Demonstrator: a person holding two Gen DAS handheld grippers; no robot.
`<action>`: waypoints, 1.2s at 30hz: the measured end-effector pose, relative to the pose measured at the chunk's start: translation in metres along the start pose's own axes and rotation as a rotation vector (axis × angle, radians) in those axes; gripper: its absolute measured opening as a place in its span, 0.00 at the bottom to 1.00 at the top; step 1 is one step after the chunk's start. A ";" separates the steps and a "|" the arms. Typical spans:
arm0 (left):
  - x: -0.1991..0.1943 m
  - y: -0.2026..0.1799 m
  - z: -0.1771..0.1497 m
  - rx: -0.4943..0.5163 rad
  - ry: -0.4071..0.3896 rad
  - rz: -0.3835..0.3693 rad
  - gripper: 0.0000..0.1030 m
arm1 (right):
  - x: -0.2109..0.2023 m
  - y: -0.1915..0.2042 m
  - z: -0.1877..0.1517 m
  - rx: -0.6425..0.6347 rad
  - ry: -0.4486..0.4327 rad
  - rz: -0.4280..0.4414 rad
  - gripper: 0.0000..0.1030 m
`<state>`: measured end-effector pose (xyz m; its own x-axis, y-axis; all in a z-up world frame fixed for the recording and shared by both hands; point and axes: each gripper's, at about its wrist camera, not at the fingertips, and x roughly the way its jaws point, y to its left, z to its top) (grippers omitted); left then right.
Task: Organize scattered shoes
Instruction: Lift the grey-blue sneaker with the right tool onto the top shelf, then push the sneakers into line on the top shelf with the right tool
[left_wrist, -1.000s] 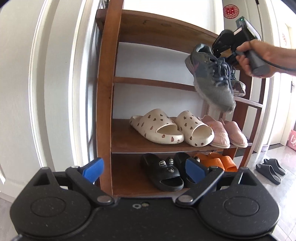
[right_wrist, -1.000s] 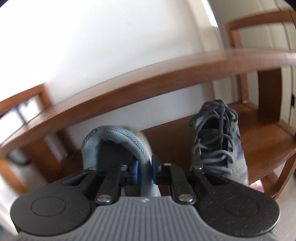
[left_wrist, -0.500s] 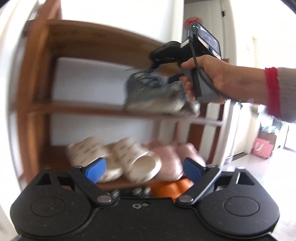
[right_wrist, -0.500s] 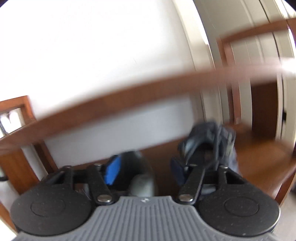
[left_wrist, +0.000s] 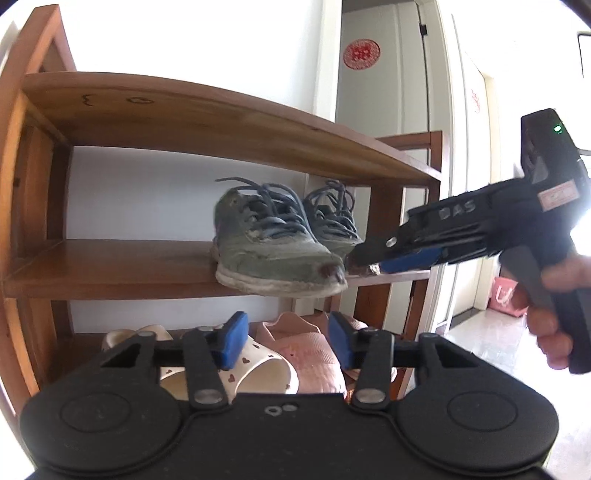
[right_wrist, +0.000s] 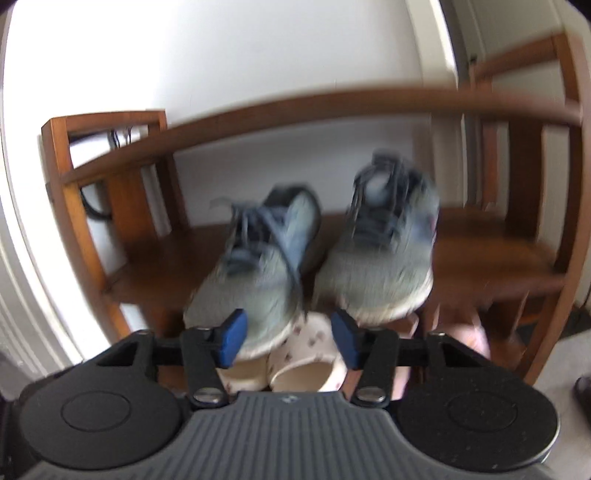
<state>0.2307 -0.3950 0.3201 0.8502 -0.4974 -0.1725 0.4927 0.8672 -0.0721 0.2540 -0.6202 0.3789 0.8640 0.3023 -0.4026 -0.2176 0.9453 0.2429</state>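
Two grey lace-up sneakers stand side by side on the middle shelf (left_wrist: 110, 266) of a wooden rack, toes over its front edge: one (left_wrist: 273, 254) nearer, its mate (left_wrist: 332, 225) behind. In the right wrist view the pair is blurred (right_wrist: 251, 273) (right_wrist: 384, 258). My right gripper (left_wrist: 369, 264), held by a hand (left_wrist: 554, 325), sits just right of the toes; its jaws are closing with nothing between them (right_wrist: 290, 338). Below and in front of the shelf, my left gripper (left_wrist: 287, 338) is closing on empty air.
Cream slippers with heart marks (left_wrist: 258, 369) and pink slippers (left_wrist: 314, 362) lie on the shelf below. The top shelf (left_wrist: 184, 114) hangs low over the sneakers. A door with a red paper ornament (left_wrist: 361, 54) is right of the rack, and a pink bag (left_wrist: 504, 295) on the floor.
The right gripper let go of the grey sneaker, which now stands on the shelf beside its mate, and drew back. The left gripper's jaws narrowed and its view swung right and up.
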 end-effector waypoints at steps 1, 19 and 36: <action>0.000 -0.001 0.001 0.007 0.003 -0.001 0.41 | 0.007 -0.001 -0.001 -0.001 0.004 0.000 0.50; 0.104 -0.002 0.044 -0.073 0.099 0.038 0.41 | 0.013 -0.016 0.007 -0.094 -0.029 -0.212 0.52; 0.110 -0.026 0.059 0.054 0.081 0.146 0.46 | 0.059 -0.029 0.017 -0.077 0.013 -0.339 0.52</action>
<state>0.3222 -0.4740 0.3612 0.8969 -0.3604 -0.2562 0.3758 0.9266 0.0122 0.3187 -0.6319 0.3637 0.8874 -0.0290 -0.4602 0.0462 0.9986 0.0261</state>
